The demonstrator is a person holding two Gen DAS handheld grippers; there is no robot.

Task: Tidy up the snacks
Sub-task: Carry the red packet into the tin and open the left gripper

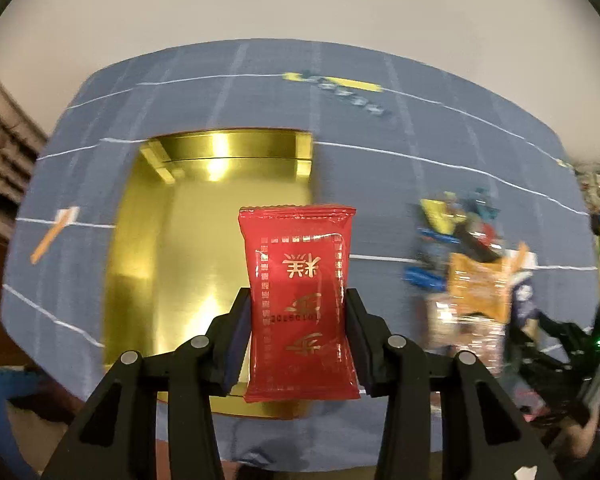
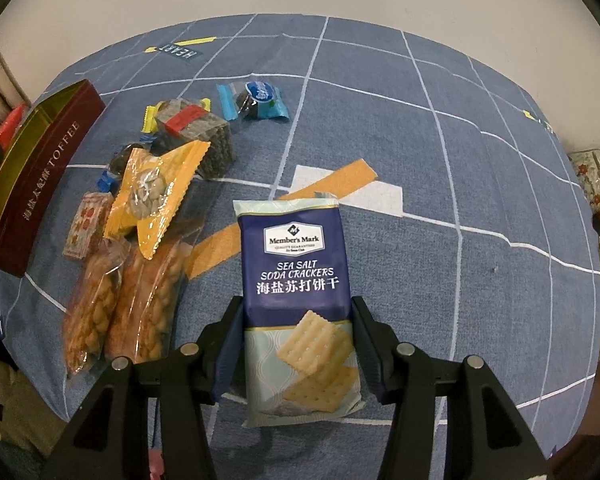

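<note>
Blue grid cloth (image 2: 440, 168): left gripper (image 1: 298, 332) clamps red packet (image 1: 300, 300) above gold tin (image 1: 148, 240); right gripper (image 2: 296, 332) pinches cracker pack (image 2: 296, 292). Next, likely lowering and releasing into the tin.

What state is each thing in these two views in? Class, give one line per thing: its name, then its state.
Red snack packet: gripped, held above the box.
Left gripper: shut on the packet.
Gold-lined toffee box: open, interior looks empty where visible.
Soda cracker pack: sealed, gripped.
Right gripper: shut on the crackers.
Snack pile: loose on the blue cloth, unsorted.
</note>
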